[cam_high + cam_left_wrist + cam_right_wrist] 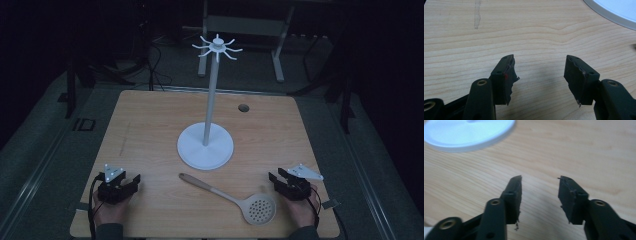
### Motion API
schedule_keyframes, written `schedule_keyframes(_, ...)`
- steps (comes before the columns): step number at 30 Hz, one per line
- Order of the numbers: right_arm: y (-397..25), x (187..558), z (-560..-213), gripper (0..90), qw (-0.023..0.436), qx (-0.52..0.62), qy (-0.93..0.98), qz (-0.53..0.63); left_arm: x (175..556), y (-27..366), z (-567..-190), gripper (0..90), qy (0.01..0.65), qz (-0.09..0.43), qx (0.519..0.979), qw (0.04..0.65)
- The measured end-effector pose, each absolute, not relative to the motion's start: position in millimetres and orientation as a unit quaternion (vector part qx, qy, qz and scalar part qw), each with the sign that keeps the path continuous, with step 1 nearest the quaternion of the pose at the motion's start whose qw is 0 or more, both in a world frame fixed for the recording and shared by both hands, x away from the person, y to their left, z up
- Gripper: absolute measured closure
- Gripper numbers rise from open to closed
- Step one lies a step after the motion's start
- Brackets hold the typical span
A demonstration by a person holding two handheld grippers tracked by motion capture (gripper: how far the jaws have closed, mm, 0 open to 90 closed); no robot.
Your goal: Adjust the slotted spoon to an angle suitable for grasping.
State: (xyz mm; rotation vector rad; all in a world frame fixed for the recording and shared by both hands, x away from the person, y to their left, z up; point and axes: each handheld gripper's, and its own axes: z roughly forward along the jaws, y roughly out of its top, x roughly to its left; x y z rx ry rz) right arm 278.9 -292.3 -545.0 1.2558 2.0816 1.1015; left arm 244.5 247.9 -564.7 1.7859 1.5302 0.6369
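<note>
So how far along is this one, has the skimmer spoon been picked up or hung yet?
Nothing looks done. The skimmer spoon lies flat on the table, in front of the hook stand, whose hooks are bare. The left gripper and right gripper are both open, holding nothing. Gripping and presumably hanging the spoon are left.

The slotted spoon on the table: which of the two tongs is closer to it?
The right. The right tongs sit just beside the round head of the slotted spoon. The left tongs rest farther away, off the handle's tip. Both stand open, holding nothing.
</note>
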Motion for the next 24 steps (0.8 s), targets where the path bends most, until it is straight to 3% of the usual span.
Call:
schedule_keyframes(13,-264.0,268.1,-499.8,58.7,0.260,0.422,0.769,0.405,243.7,247.9,-564.8,42.1,0.590,0.246,0.687,0.346)
schedule_keyframes(24,-242.5,272.5,-463.8,49.1,0.258,0.390,0.782,0.412,243.8,248.0,-564.3,42.1,0.591,0.246,0.685,0.347)
